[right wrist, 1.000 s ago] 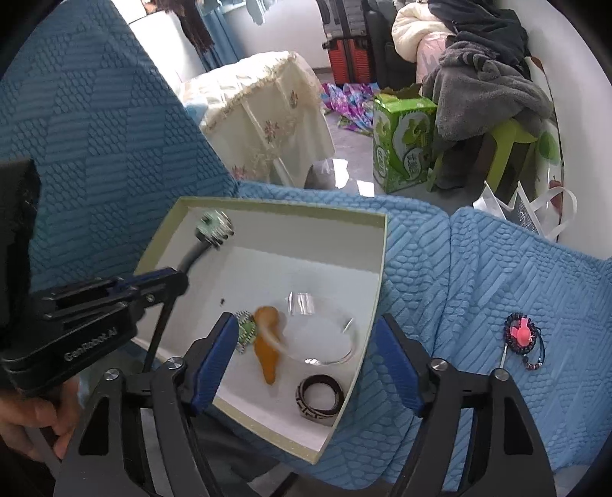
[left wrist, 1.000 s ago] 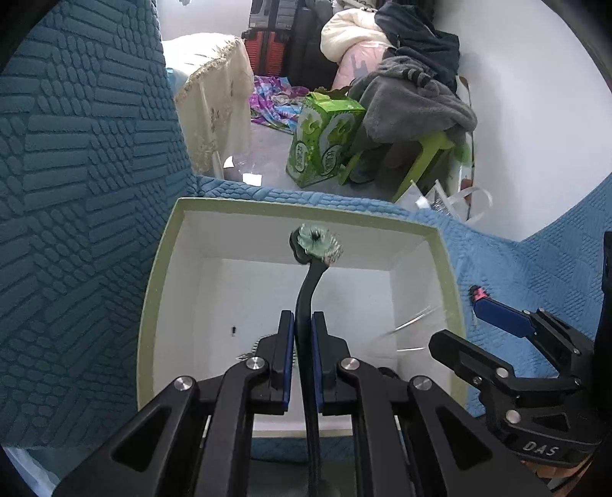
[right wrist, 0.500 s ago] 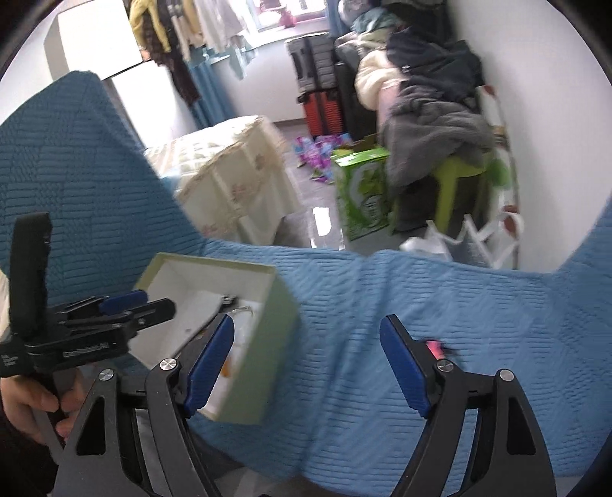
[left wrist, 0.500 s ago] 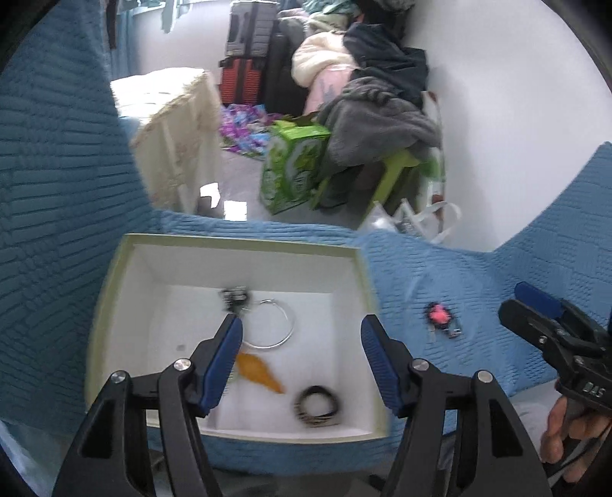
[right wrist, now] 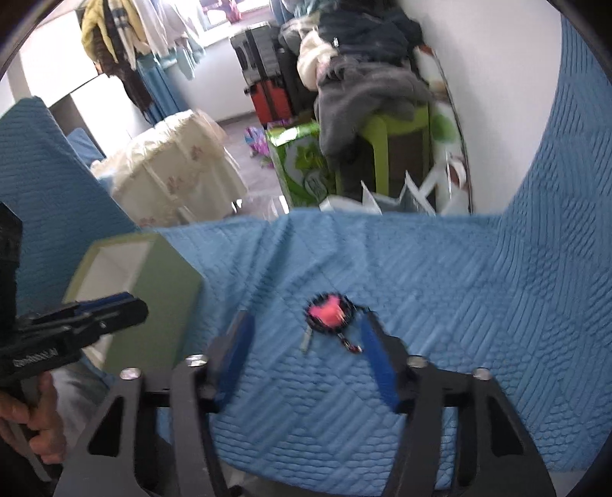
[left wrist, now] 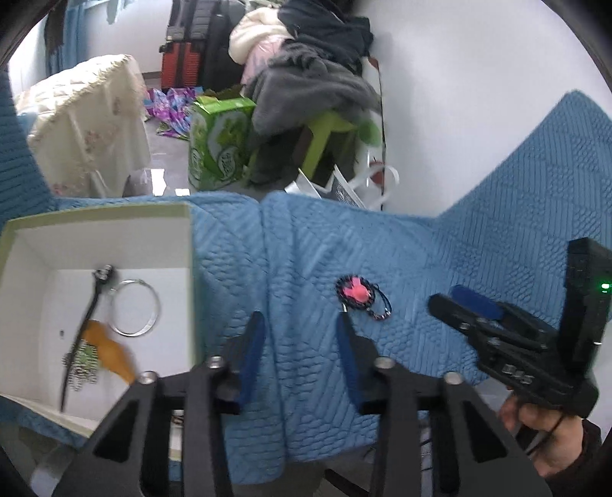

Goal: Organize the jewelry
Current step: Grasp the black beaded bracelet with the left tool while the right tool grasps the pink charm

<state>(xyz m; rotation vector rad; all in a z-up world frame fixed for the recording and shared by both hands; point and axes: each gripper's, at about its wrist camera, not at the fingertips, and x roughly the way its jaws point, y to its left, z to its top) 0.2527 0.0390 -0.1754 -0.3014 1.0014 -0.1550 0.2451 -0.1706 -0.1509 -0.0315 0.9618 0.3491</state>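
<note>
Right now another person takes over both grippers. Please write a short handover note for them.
Left gripper: open, empty, jaws just been closing.
Right gripper: open, jaws just been closing around the pink charm piece, not pressing it yet.
Done: black hair stick, silver bangle and orange piece lie in the box.
Left: the pink charm piece on the blue cover.

A white wall [left wrist: 478,95] rises on the right. Against it a green stool [left wrist: 329,130] carries a heap of grey and dark clothes [left wrist: 313,88]. A green carton [left wrist: 220,141] stands on the grey floor [left wrist: 168,153] beside a cream-draped table [left wrist: 84,126]. Red and black suitcases [left wrist: 191,42] stand further back. Daylight enters through a window [right wrist: 225,11] above hanging garments [right wrist: 114,34].
</note>
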